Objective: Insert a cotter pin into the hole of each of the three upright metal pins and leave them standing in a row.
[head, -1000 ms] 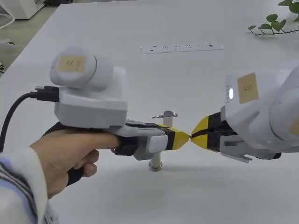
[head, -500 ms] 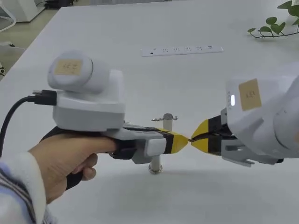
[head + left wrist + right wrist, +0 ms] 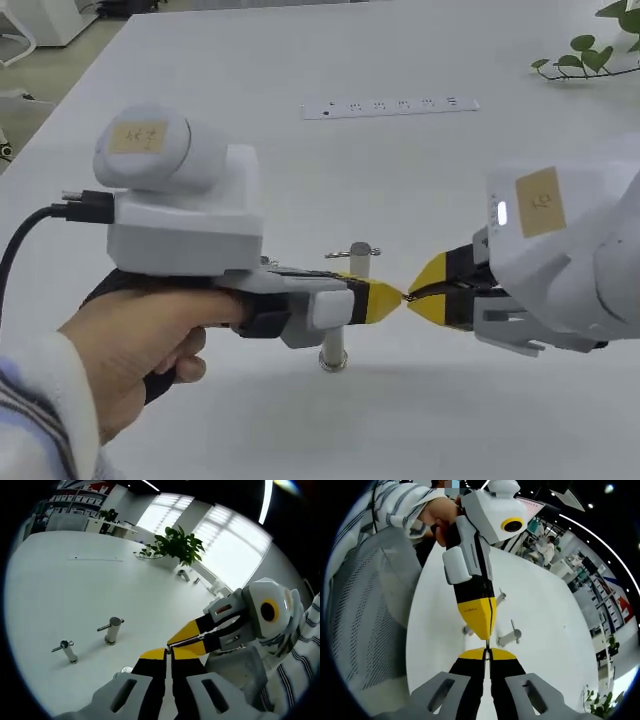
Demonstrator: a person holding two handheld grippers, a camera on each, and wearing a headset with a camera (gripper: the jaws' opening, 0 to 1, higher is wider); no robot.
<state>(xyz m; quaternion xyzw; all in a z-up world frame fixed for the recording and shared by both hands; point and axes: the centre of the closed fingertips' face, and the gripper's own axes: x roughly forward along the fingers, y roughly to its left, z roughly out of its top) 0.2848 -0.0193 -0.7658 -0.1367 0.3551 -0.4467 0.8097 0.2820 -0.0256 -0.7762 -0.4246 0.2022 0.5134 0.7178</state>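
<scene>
Tips of the left hand-held gripper [image 3: 392,299] and right hand-held gripper [image 3: 420,292] nose to nose above the white bench [image 3: 450,180], both pairs of jaws pressed together. Thin dark sliver at the join; too small to name. Upright metal pin [image 3: 334,352] at seven o'clock of that join, base on the bench, shaft partly hidden behind the left hand-held gripper. Second metal pin [image 3: 359,249] at eleven o'clock, a little farther back, cotter pin [image 3: 342,254] crosswise through its head.

Left gripper view, unlike the head view, with three pins at once: crossed pin [image 3: 113,631] at ten o'clock of own tips, ringed pin [image 3: 67,651] at nine, round top of a third pin [image 3: 125,670] at eight, close beside the jaws. Right gripper view facing back along the left hand-held gripper to a hand [image 3: 437,517] and striped sleeve [image 3: 395,502].

Bench plain and white; power strip [image 3: 390,104] at twelve o'clock, leafy sprig [image 3: 585,52] at two. Potted plant [image 3: 177,544] and bright blinded windows [image 3: 225,535] beyond the far edge.
</scene>
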